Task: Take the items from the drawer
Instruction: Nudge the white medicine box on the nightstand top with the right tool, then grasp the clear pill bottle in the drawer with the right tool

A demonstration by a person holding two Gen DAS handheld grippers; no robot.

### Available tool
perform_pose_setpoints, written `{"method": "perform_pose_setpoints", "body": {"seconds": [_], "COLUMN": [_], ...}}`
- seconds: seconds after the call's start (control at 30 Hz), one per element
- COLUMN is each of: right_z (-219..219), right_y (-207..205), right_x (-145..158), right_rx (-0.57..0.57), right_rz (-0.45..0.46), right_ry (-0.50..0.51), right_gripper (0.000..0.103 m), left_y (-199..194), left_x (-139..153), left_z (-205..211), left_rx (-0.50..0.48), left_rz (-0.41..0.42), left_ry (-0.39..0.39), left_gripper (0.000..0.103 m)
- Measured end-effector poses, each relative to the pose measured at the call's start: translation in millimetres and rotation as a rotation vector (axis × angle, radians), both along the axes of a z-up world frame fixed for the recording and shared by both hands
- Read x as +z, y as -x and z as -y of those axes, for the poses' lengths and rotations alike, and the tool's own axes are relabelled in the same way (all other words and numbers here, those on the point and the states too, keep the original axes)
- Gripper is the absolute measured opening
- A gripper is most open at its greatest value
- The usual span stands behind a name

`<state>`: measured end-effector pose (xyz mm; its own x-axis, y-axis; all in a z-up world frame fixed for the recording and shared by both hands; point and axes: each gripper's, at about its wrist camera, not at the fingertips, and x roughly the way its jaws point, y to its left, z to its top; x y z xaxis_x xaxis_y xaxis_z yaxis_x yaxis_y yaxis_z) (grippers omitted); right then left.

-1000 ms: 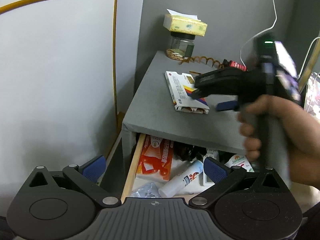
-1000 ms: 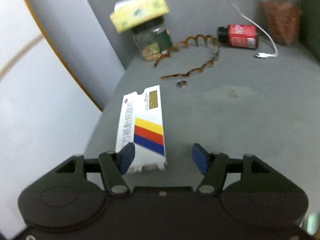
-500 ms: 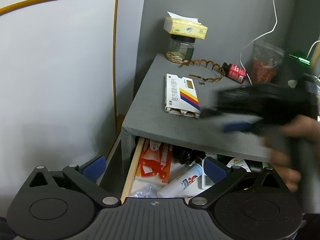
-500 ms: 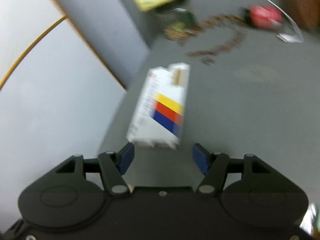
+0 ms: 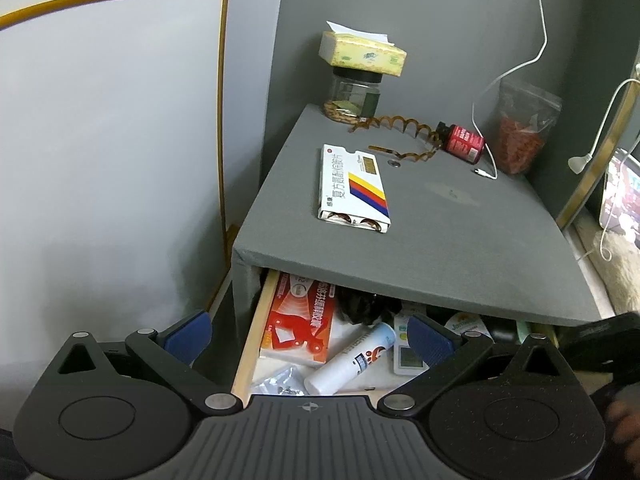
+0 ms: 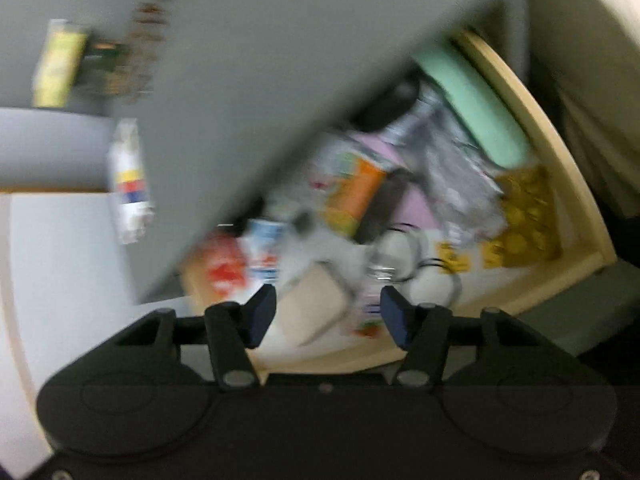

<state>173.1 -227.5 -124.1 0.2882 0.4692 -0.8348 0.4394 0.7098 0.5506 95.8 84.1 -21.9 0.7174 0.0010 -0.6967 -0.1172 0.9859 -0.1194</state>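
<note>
Grey felt-topped counter (image 5: pixel 460 248) stands in a corner between a white, gold-trimmed wall panel (image 5: pixel 108 140) and a grey wall, its pale wooden drawer (image 5: pixel 256 332) pulled open beneath. On top: one white medicine box with yellow, red and blue stripes (image 5: pixel 354 188), one glass jar (image 5: pixel 354 96) under one yellow tissue pack (image 5: pixel 362 54), one red bottle lying on its side (image 5: pixel 462 142), one brown spiral hair band (image 5: pixel 400 130), one bag of red berries (image 5: pixel 522 136). The drawer holds one red-and-white box (image 5: pixel 300 320) and one white tube (image 5: pixel 352 362) among clutter, blurred in the right wrist view. Left gripper (image 5: pixel 308 332) hangs wide open and empty; right gripper (image 6: pixel 328 314), jaws just narrowing, grips nothing above what may be a beige card.
</note>
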Motion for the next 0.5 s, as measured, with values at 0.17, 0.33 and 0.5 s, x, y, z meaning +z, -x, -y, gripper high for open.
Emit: {"method": "perform_pose_setpoints", "body": {"seconds": [0.17, 0.33, 0.5], "right_z": [-24, -37, -43], "right_y": [-20, -30, -28], "right_x": [-43, -73, -68], "right_rx": [0.015, 0.037, 0.088], "right_rz": [-0.123, -0.183, -0.121], "right_ry": [0.068, 0.106, 0.141], "right_gripper": [0.052, 0.043, 0.035], "left_y": [2, 2, 1], "left_x": [0, 1, 1], "left_z": [-4, -9, -9], "left_rx": [0.008, 0.017, 0.017], "left_rz": [0.000, 0.004, 0.006], "left_ry": [-0.002, 0.014, 0.018], "left_gripper": [0.103, 0.103, 0.103]}}
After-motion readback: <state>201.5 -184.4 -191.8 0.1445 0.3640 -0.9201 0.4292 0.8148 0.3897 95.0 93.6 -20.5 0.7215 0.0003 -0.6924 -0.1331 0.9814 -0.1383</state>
